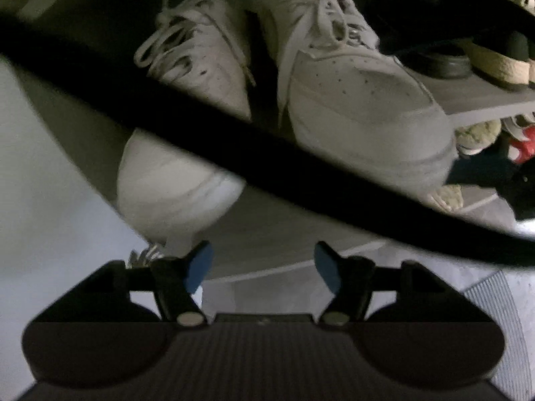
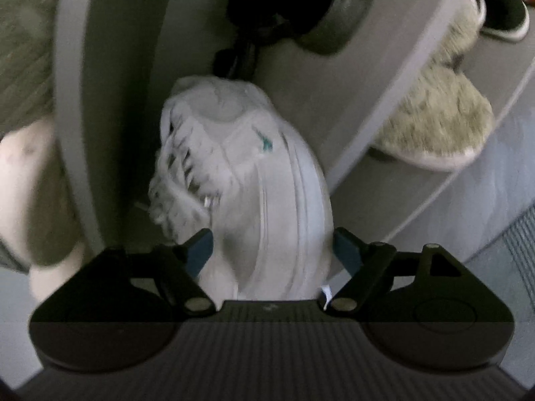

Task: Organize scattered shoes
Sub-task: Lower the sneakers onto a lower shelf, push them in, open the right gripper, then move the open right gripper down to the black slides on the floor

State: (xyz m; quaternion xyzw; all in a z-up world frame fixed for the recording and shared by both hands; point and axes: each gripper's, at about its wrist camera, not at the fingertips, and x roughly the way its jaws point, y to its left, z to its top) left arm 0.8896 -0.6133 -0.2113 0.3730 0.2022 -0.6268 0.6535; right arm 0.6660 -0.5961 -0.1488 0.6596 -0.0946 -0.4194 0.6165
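Observation:
In the left wrist view a pair of white lace-up sneakers stands side by side on a grey shelf [image 1: 485, 107], toes toward me: the left one [image 1: 200, 53] and the right one [image 1: 351, 100]. My left gripper [image 1: 264, 267] hangs open just in front of the left sneaker's toe, with nothing between its blue pads. In the right wrist view another white sneaker [image 2: 254, 173] with a small green mark lies tilted on its side, toe pointing away. My right gripper [image 2: 272, 250] is shut on its heel end, one pad against each side.
A thick black cable [image 1: 267, 153] crosses the left view diagonally over the left sneaker. Espadrilles [image 1: 495, 63], a fuzzy beige slipper [image 2: 434, 117] and dark shoes [image 2: 334, 10] fill the shelves. A hand in a green sleeve [image 2: 26, 173] is at the left.

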